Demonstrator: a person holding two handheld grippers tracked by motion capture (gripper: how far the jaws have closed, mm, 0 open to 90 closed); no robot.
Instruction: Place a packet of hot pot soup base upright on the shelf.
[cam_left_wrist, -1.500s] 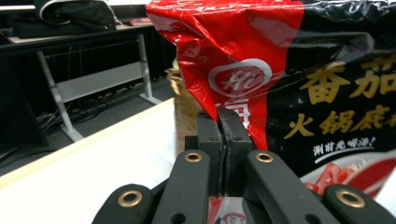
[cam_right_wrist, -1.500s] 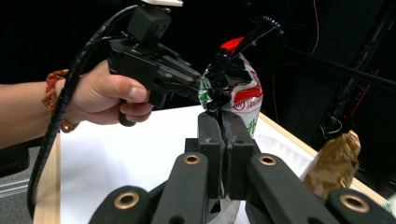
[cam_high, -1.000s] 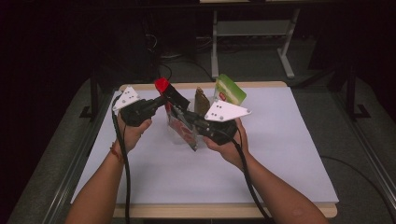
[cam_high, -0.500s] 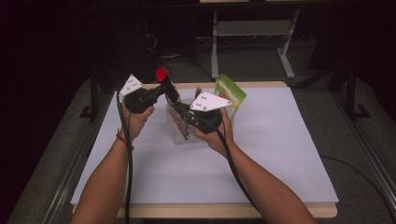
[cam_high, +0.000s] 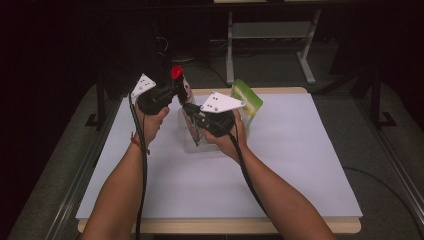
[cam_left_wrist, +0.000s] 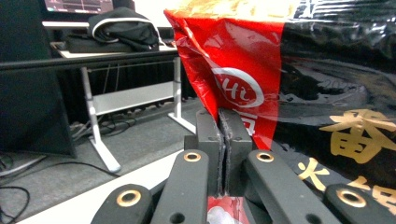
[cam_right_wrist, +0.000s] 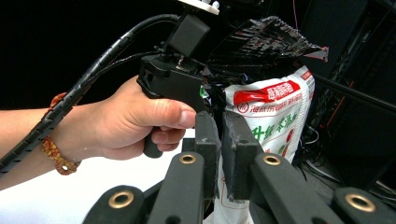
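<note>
A white-covered table (cam_high: 300, 165) stood in a dark room with a metal stand (cam_high: 270, 35) behind. The left gripper (cam_high: 172, 95) pinched the snack bag's (cam_high: 190, 117) red top edge; the right gripper (cam_high: 192, 109) clamped its side, holding it above a clear container (cam_high: 187, 145) beside a green packet (cam_high: 247, 100).

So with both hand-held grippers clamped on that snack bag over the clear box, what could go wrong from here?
1. The left hand-held gripper pinches only the thin red edge of the snack bag; the glossy film could slip out or tear.
2. The right hand-held gripper grips the same bag's white side; pulling apart might rip it.
3. The bag hangs above the clear box, close to the green packet; a swing could knock either.
</note>
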